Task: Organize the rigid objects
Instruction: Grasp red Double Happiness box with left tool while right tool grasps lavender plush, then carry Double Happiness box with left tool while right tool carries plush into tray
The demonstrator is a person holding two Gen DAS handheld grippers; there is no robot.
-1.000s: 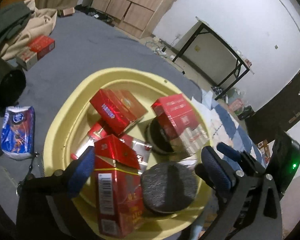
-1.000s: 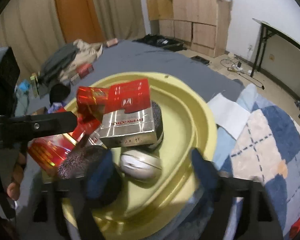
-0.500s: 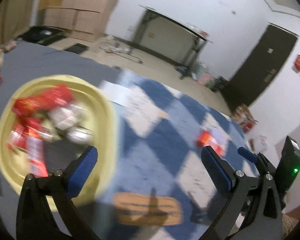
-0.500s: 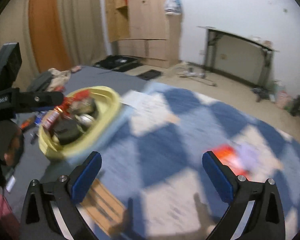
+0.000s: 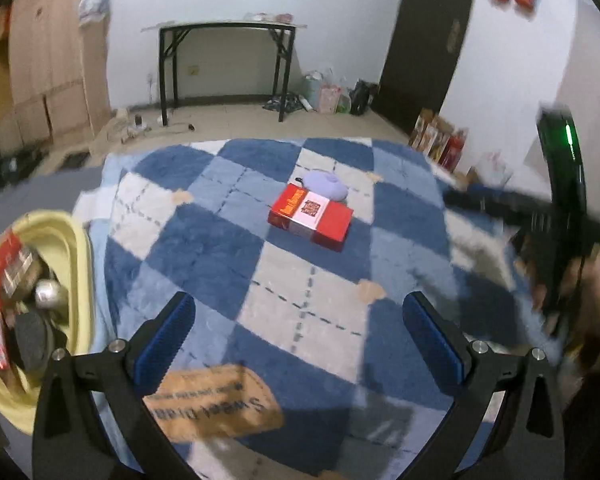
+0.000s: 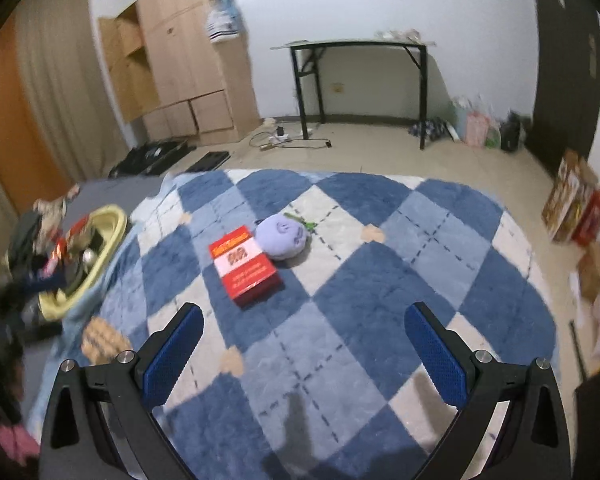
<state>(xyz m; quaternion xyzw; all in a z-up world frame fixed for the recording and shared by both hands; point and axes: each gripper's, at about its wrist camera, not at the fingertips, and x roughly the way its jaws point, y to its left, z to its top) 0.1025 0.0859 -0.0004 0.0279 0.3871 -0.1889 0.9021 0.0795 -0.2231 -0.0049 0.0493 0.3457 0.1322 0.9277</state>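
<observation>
Over a blue-and-white checked rug (image 5: pixel 204 240), we hold the left gripper (image 5: pixel 300 336) with its blue pads spread wide and nothing between them. Our right gripper (image 6: pixel 304 344) is likewise spread to its widest, empty, its jaws having just been opening; in the left wrist view it also shows as a blurred black shape at the right edge. Neither gripper touches anything.

The task's thing in front of us, a red box (image 5: pixel 310 217) with a white label, lies flat near the middle of the rug, ahead of both grippers and well apart from them. A pale lilac plush (image 6: pixel 283 237) sits touching, or just beside, its far end (the blur leaves that unsettled). A yellow basin (image 5: pixel 74 280) crammed with more red boxes and round dark items rests at the rug's left edge. A tan mat (image 5: pixel 216 404) with lettering lies near the left gripper.

Bare rug surrounds the box on its near and right sides. Beyond the rug's far edge, a black-legged table (image 6: pixel 360 46) stands against the white wall, a wooden wardrobe (image 6: pixel 180 60) to its left.
</observation>
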